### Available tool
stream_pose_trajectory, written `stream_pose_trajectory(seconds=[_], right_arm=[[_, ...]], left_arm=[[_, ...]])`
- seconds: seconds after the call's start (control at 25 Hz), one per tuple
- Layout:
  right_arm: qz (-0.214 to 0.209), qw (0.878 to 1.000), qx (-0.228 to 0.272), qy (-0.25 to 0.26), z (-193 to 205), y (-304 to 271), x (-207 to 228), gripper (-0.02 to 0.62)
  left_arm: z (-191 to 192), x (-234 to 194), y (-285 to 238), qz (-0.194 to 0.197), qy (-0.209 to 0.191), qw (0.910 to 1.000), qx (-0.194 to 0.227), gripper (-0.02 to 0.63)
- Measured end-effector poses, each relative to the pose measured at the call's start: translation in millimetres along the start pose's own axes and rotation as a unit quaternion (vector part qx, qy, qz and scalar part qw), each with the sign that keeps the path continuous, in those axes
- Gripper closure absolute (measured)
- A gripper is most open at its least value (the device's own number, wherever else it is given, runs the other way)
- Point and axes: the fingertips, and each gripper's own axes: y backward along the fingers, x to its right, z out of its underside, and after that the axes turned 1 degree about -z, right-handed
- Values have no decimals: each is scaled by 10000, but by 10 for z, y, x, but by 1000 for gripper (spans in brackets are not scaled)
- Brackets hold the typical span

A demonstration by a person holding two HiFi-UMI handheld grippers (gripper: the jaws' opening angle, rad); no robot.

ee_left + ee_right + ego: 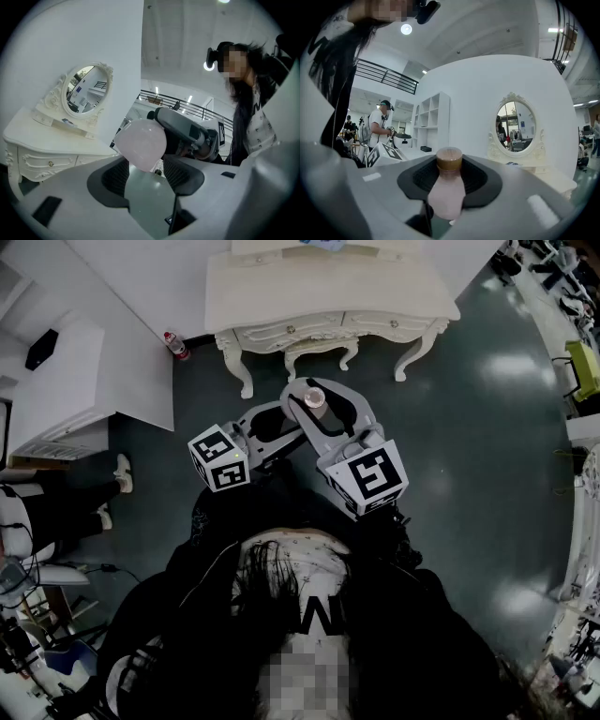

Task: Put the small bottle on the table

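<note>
The small bottle [313,397] is pale pink with a brown cap. It hangs in the air in front of the white dressing table [328,296]. My right gripper [316,405] is shut on it. In the right gripper view the small bottle [447,187] stands upright between the dark pads [480,180]. My left gripper [286,420] points at it from the left. In the left gripper view the bottle's rounded body [140,143] sits at the tips of the left gripper [147,171], whose jaws stand wide open around it, with the right gripper [187,133] behind.
An oval mirror [86,89] stands on the dressing table [42,140] against a white wall. A white cabinet [84,381] is at the left, with a red-capped bottle [174,343] on the floor beside it. Another person [379,122] stands by white shelves [433,119].
</note>
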Motion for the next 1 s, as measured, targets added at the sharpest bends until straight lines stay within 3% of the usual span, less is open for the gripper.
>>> stream_pose_trajectory(seconds=[1.0], right_arm=[[-127,9998,-16,-155,111,53,-54,453]], left_arm=[[130,32,40,-158,70,9998,-26,391]])
